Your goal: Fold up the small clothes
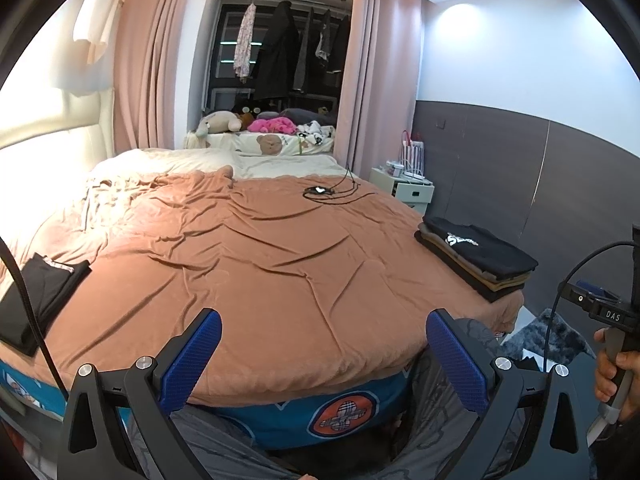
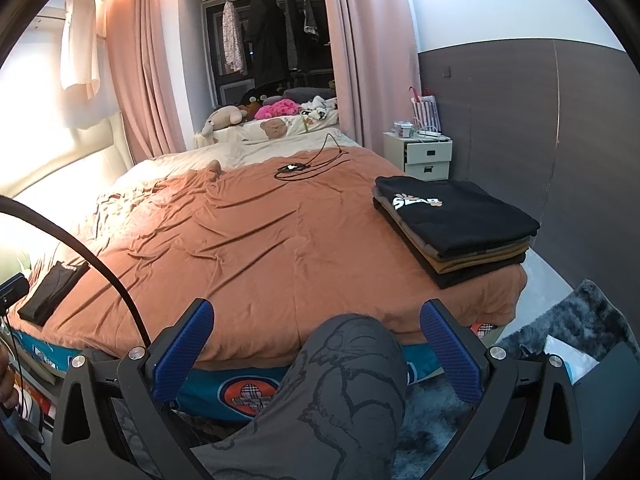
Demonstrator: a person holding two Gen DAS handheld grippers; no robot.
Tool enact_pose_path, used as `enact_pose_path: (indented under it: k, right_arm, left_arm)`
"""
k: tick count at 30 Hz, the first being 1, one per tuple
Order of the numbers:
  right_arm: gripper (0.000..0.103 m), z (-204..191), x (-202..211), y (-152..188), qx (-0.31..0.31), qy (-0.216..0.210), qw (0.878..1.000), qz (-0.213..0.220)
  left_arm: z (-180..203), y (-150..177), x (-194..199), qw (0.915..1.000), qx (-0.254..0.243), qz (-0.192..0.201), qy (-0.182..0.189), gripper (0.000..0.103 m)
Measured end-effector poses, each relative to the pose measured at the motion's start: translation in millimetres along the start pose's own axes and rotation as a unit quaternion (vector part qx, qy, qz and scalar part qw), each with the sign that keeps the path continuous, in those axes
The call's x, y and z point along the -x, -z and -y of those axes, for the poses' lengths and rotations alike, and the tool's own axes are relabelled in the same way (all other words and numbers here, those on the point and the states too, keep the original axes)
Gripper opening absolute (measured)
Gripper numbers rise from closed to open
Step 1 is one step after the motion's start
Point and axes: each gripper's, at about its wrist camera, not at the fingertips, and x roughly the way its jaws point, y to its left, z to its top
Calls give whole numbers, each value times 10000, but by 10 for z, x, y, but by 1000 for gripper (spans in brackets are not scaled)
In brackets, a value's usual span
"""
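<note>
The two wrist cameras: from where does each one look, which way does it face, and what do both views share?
Left wrist: sits behind the open left gripper at the foot of the bed, faces along the brown sheet toward the window; shows the person's grey trousers and, at the right edge, the hand holding the right gripper's handle.
Right wrist: sits behind the open right gripper, faces the same way; the person's knee rises between its fingers.
Shared: folded clothes stack, black garment, cable, white nightstand.

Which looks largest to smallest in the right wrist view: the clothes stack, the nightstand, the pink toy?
1. Clothes stack, clearly largest, though also nearest the camera.
2. Nightstand.
3. Pink toy, smallest, but farthest away, so its true size is unsure.
</note>
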Motion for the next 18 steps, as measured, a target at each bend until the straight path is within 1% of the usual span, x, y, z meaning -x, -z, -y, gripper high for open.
enact_pose_path:
  k: [18]
  right_arm:
    - [103, -1, -18, 3, 34, -33, 10000, -28]
  left_arm:
    - [4, 13, 26, 10000, 40, -7, -8, 103]
